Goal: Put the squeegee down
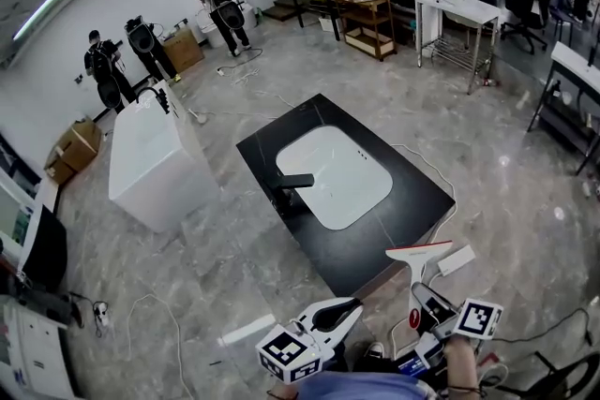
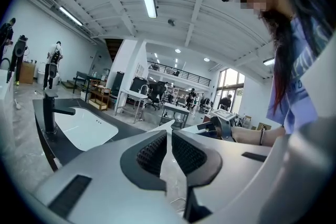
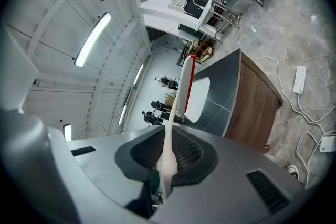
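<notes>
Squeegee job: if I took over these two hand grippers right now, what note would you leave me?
Right gripper: shut on the handle of the squeegee, which is in the air by the near corner of the black counter.
Left gripper: jaws almost together, empty.
Done: nothing set down yet.
Left: lower the squeegee onto a surface, probably the black counter, then open the right gripper.

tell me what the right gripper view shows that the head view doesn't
Only the right gripper view: the right gripper's pads shut on the squeegee's white handle, seen close up. Only the head view: the left gripper, carrying nothing. Both: the squeegee with its red-edged blade, the black counter and its white sink.
</notes>
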The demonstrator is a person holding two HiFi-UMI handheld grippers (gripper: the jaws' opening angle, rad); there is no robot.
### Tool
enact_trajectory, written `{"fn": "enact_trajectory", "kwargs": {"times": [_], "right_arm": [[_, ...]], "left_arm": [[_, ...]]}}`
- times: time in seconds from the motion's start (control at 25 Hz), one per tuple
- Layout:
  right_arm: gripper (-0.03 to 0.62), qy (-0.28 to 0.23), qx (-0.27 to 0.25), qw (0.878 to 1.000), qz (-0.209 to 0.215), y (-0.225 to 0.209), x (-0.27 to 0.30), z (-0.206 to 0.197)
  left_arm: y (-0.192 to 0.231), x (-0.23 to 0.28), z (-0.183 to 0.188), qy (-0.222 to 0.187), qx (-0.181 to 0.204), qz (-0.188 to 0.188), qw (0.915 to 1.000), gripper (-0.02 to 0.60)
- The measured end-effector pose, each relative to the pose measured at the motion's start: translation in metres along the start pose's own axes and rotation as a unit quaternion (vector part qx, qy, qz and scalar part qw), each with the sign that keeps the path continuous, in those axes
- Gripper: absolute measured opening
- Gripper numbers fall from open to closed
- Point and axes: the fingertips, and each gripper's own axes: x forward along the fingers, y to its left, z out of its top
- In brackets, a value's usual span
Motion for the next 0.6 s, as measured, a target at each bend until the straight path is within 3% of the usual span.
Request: {"fn": "enact_trajectory", "kwargs": {"times": [0.16,0.28,0.4,0.52,0.6], "right_arm": [[0.049,-0.004,-0.016,0.999,-0.029,-0.015,0.004,0.012],[0.049,-0.016,-0.007,1.000,0.000,-0.007,0.016,0.021],[0.049,-0.021,-0.023,0.998,-0.052,-0.020,0.015,0.035],[0.049,-0.030,-0.030,0.998,-0.047,-0.017,0.025,0.053],[0.049,-0.032,-0.042,0.995,-0.080,-0.027,0.031,0.069]], "left_arm": [[0.009,0.007,0.001,0.003,0.002,-0.007,1.0000,0.026],[0.021,0.015,0.007,-0.004,0.004,-0.015,0.9999,0.026],[0.034,0.028,0.012,-0.004,0.005,-0.028,0.9996,0.026],[0.045,0.041,0.023,-0.004,0.009,-0.050,0.9987,0.026],[0.055,0.049,0.031,-0.002,0.014,-0.065,0.9978,0.026]]}}
